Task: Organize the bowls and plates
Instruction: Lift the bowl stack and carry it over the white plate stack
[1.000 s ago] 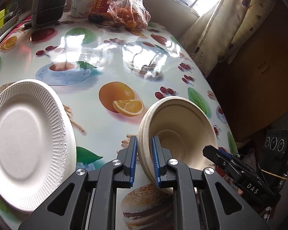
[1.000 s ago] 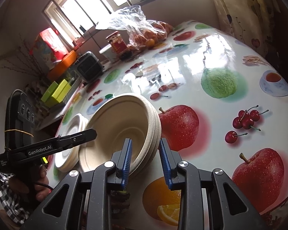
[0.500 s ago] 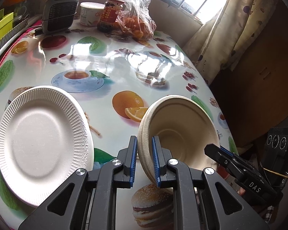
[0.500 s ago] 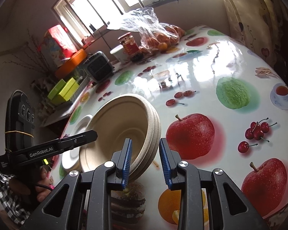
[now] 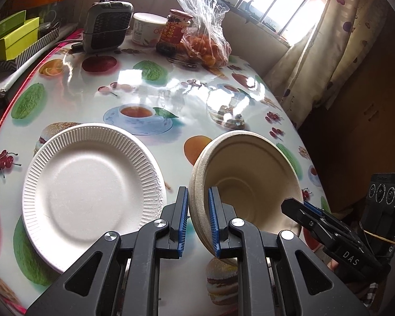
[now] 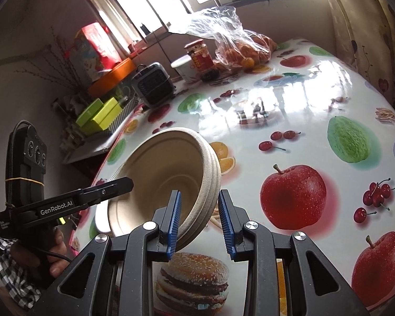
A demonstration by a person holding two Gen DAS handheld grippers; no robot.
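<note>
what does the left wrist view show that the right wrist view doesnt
Only the left wrist view shows the white paper plate whole, lying flat on the table, and the left gripper shut on the near rim of the stacked bowls.

Only the right wrist view shows the right gripper straddling the opposite rim, and the hand holding the left gripper's handle.

Both show the bowls tilted, the bag of oranges, the jar and the small heater.

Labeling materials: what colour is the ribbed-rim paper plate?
White paper plate, clearest in the left wrist view.
</note>
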